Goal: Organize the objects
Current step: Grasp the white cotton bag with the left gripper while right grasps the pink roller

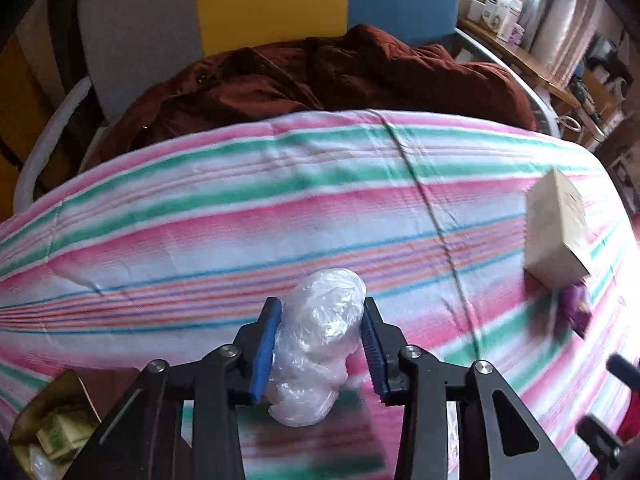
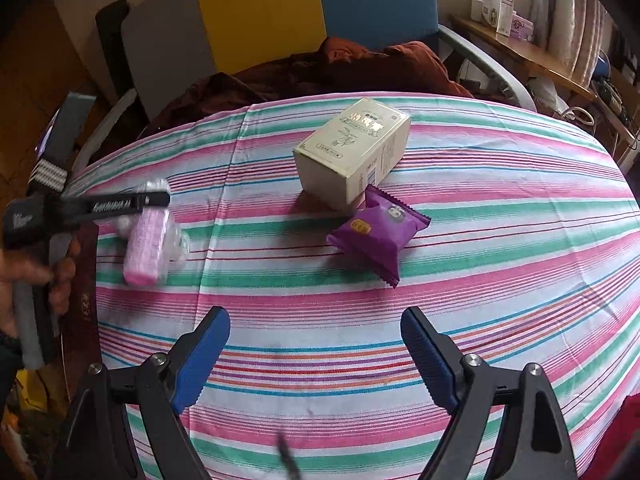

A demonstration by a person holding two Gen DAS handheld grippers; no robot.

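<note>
We count three items on the striped tabletop (image 2: 360,340). Left gripper (image 1: 320,344): jaws clamped on one plastic-wrapped bundle (image 1: 316,344). Right gripper (image 2: 316,356): jaws wide, empty; ahead, one cream carton (image 2: 352,152), one purple snack packet (image 2: 376,236).

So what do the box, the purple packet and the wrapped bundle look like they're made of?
Box: likely matte printed cardboard, with crisp folded edges. Purple packet: glossy film or foil, its ends crimped in zigzags. Bundle: clear crinkled plastic with shiny highlights; contents unclear.
</note>
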